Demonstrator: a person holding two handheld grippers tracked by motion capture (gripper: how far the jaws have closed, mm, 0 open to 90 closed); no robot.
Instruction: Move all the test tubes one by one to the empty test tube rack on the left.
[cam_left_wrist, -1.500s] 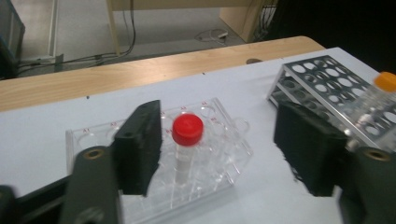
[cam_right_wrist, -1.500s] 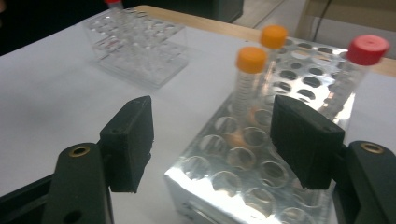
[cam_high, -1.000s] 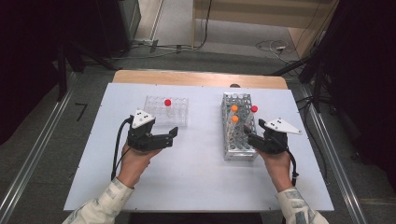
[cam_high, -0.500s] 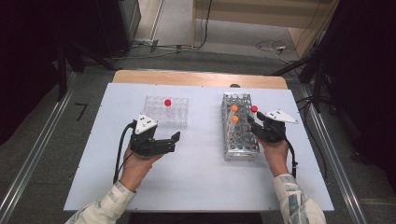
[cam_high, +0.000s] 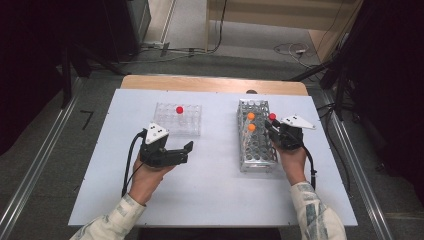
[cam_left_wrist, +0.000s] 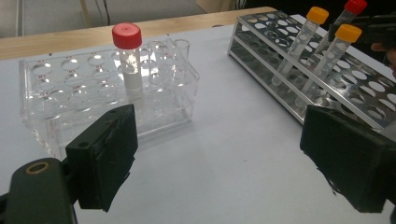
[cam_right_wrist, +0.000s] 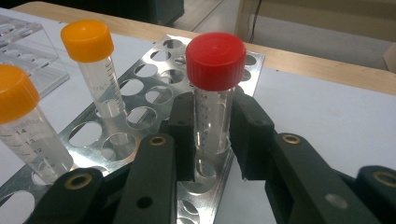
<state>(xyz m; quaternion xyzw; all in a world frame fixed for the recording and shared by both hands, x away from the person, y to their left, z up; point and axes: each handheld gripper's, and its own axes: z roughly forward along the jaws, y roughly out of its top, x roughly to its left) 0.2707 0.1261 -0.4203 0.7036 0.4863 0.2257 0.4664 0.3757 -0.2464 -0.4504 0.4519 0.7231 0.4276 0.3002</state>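
Right gripper view: right gripper (cam_right_wrist: 212, 140) is clamping the red-capped tube (cam_right_wrist: 214, 93), its jaws having just been closing onto the barrel below the cap. The tube is standing in a hole at the metal rack's (cam_high: 256, 145) 3 o'clock edge, near the far end. Best practice: be lifting straight up, keeping it upright until clear, avoiding the orange-capped tubes (cam_high: 251, 122) at 9 o'clock. Left gripper (cam_high: 180, 152) is hovering with jaws apart, pointing toward 3 o'clock, the plastic rack (cam_high: 192, 127) at its 12 o'clock.
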